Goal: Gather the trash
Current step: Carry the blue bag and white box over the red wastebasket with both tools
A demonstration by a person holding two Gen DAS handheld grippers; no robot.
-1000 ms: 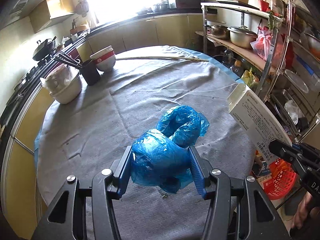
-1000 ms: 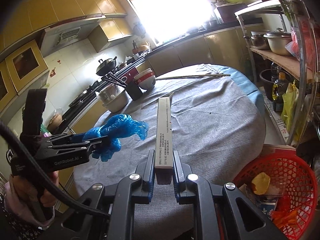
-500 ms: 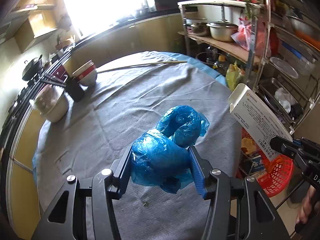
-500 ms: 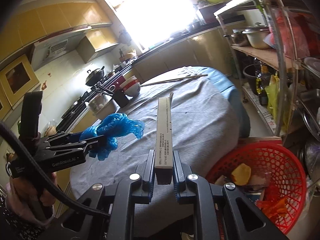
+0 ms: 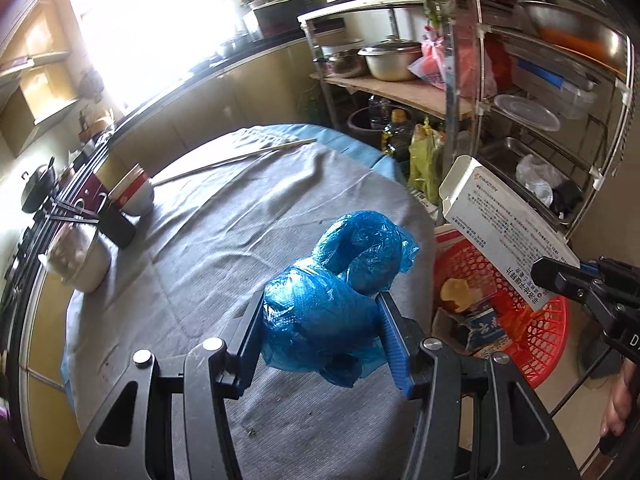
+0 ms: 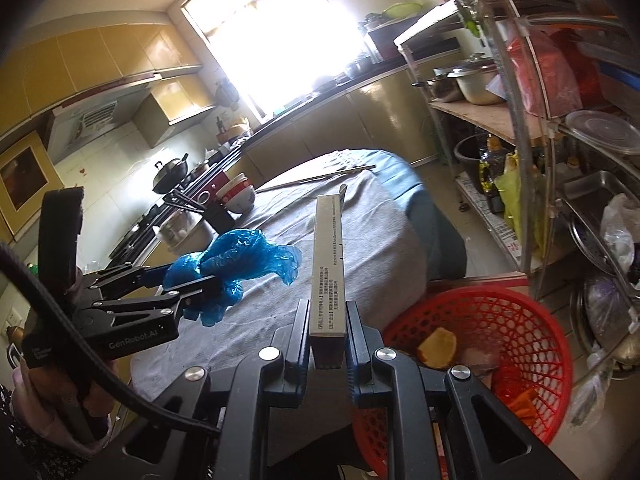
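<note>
Now both grippers carry trash toward the bin. At the bottom centre of the left wrist view, the left gripper [image 5: 320,336] stands about half open, its blue pads pressed on either side of a crumpled blue plastic bag [image 5: 336,292] that bulges up and forward between them, clear of the grey cloth-covered round surface [image 5: 224,216]. At the bottom centre of the right wrist view, the right gripper [image 6: 327,340] is squeezed nearly closed on the near end of a long, flat white cardboard box with small printed text [image 6: 328,264], which sticks out edge-on away from the camera. Compared with a second ago, both views have swung across the surface toward its right-hand edge: the red plastic mesh basket [image 6: 532,344], then cut off at the frame's lower right, now shows most of its rim and holds a yellowish scrap and other litter, while the stacked bowls and black chopstick holder have slid toward the left of each frame. The grips look unchanged. That suggests the carry is well along, with release over the basket the remaining step for both items.
</note>
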